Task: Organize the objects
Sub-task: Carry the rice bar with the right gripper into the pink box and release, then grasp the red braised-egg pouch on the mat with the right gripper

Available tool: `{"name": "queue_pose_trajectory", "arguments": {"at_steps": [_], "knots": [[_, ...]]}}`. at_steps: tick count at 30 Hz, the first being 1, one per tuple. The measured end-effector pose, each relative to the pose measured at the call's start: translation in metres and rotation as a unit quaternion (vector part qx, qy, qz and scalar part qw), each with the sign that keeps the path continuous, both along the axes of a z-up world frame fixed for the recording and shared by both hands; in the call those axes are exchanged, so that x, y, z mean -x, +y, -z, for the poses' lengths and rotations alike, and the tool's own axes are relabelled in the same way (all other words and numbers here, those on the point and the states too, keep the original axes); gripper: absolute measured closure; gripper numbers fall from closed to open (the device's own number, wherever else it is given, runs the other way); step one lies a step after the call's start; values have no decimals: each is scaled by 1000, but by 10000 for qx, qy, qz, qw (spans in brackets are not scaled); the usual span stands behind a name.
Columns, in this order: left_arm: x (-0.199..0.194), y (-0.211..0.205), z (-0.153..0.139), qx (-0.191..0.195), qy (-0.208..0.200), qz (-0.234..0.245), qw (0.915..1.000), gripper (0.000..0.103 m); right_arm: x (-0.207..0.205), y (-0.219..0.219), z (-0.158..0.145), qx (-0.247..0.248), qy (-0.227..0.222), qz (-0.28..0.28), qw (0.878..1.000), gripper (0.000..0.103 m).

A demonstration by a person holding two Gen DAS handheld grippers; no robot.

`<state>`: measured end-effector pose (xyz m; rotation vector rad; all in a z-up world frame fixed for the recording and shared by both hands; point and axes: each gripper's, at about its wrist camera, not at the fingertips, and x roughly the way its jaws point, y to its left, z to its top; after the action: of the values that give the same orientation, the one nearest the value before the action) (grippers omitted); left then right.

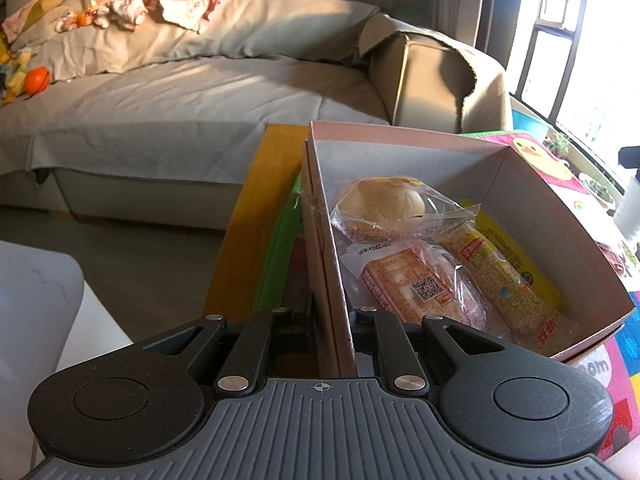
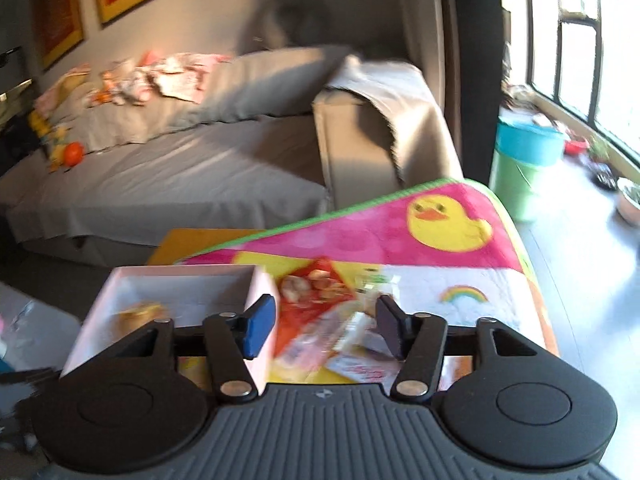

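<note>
The left gripper pinches the box wall at lower centre; the right gripper gapes empty above blurred snack packets.

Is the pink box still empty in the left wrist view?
No, the pink box already holds a wrapped bun and two other snack packets lying on its floor.

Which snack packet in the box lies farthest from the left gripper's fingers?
The round bun packet, toward the box's far wall; the long yellow packet and orange packet lie nearer.
</note>
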<state>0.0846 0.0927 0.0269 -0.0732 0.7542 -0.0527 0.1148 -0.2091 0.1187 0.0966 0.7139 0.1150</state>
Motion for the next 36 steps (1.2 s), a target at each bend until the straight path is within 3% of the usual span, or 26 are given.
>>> {"name": "queue_pose_trajectory", "arguments": {"at_steps": [3, 7, 10, 12, 14, 17, 20, 24, 31, 36], "knots": [[0, 0, 0, -8, 5, 13, 10000, 90, -32, 0, 28, 215, 165, 105, 9996, 37], [1, 1, 0, -16, 23, 27, 10000, 90, -84, 5, 57, -69, 515, 129, 9986, 37], [0, 1, 0, -14, 68, 19, 10000, 90, -123, 13, 66, -169, 503, 8, 9986, 38], [0, 1, 0, -49, 95, 8, 9999, 90, -149, 20, 72, -238, 553, -75, 9982, 43], [-1, 0, -1, -79, 136, -5, 9999, 91, -168, 26, 79, -279, 688, -156, 9971, 55], [-1, 1, 0, -54, 211, -43, 9998, 91, -179, 34, 95, -22, 905, -384, 9952, 67], [0, 0, -1, -89, 206, -75, 9997, 91, -158, 35, 95, 327, 779, -835, 9929, 68], [3, 1, 0, -84, 172, -69, 9998, 91, -111, 13, 90, 289, 904, -1114, 9892, 68], [7, 2, 0, -75, 139, -47, 9999, 91, 11, -11, 73, 446, 939, -1677, 9803, 68], [7, 1, -1, -75, 135, -17, 9999, 91, 80, -14, 48, 549, 542, -1917, 9784, 66]]}}
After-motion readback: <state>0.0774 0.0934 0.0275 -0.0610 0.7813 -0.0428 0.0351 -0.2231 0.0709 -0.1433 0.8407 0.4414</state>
